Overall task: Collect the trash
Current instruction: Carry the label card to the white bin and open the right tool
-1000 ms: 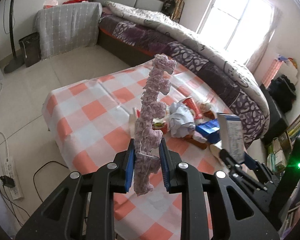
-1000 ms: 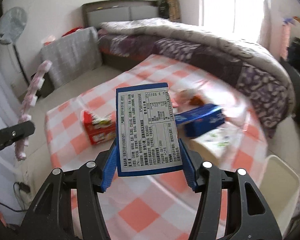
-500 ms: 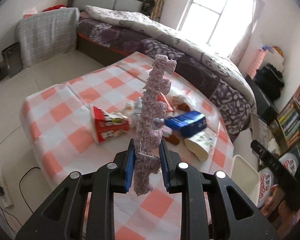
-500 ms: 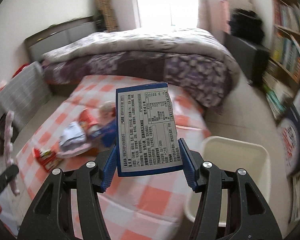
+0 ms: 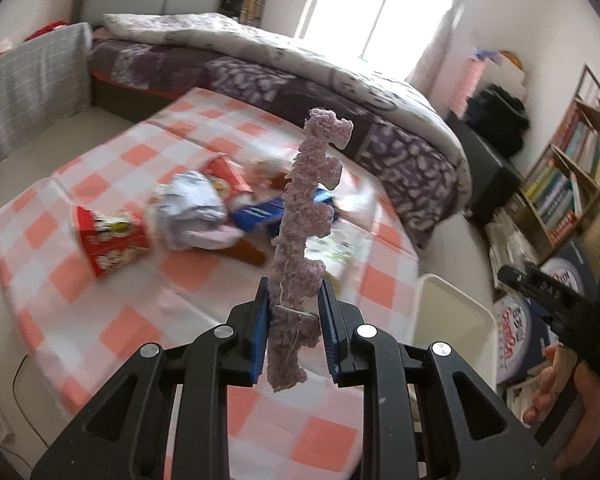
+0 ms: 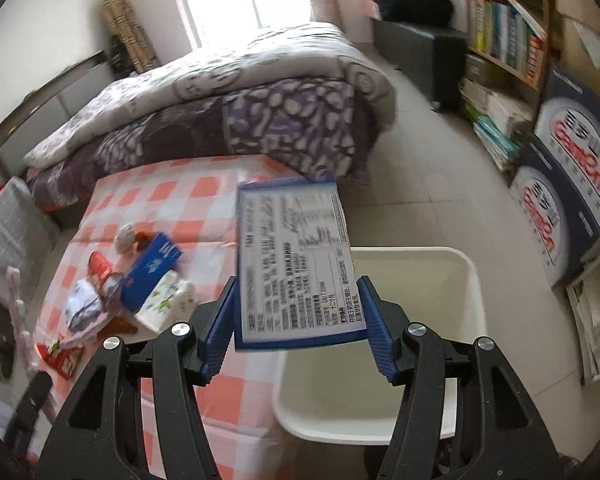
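My left gripper (image 5: 293, 316) is shut on a long pink knitted strip (image 5: 306, 216) that stands upright above the checked table (image 5: 112, 312). My right gripper (image 6: 298, 320) is shut on a blue-edged carton (image 6: 296, 264) with a printed label, held over the near edge of the white bin (image 6: 400, 400), which is empty inside. The carton looks blurred and tilted. The bin also shows in the left wrist view (image 5: 452, 320), beside the table's right end. The right gripper's body (image 5: 556, 304) shows at the right of that view.
Trash lies on the table: a red snack box (image 5: 112, 240), crumpled white paper (image 5: 192, 212), a blue box (image 6: 150, 268), a white floral packet (image 6: 166, 300). A bed (image 6: 240, 112) stands behind. A bookshelf (image 6: 504, 36) and stacked cartons (image 6: 568, 200) stand to the right.
Both grippers swung right toward the bin. The right gripper with the carton now hangs over the bin's near edge; the carton has tilted. The left gripper still holds the strip.
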Available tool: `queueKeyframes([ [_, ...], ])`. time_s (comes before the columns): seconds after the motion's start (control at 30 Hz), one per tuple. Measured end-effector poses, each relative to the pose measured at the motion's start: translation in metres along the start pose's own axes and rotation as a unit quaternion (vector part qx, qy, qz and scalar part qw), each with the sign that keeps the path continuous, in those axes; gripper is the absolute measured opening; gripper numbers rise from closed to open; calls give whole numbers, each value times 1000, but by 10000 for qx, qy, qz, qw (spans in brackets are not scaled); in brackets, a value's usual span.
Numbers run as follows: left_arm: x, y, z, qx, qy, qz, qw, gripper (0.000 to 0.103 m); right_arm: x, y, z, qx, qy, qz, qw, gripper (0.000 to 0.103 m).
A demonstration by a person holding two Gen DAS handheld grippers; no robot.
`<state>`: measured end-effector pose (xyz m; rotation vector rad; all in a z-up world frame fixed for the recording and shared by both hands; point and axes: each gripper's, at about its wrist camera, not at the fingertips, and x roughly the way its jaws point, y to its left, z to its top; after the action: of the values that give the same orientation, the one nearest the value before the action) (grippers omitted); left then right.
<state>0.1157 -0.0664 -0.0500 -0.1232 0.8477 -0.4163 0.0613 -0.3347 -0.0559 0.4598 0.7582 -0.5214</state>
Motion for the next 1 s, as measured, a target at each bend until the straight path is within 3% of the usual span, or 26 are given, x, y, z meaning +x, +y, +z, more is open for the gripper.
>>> queueKeyframes([
  [0.1,12,-22,-5,129,140,-227,9996,24,-4,-22,8,337,-138,-113,9993,83],
  [0.3,41,-71,-18,491,488,-538,9962,25,-13,-65,25,917,-432,-255,9945,88],
  [0.7,82,-171,-35,1137,1021,-1042,9827,26,-20,-112,48,1767,-566,68,9826,90],
  [0.73,84,-179,-36,1173,1051,-1132,9810,28,-21,-115,50,1843,-584,111,9811,90],
  [0.83,86,-196,-34,1164,1105,-1325,9781,74,-24,-120,54,1948,-647,205,9785,91],
  [1.0,80,-194,-27,1300,980,-1181,9796,75,-29,-118,56,1828,-830,151,9795,93],
])
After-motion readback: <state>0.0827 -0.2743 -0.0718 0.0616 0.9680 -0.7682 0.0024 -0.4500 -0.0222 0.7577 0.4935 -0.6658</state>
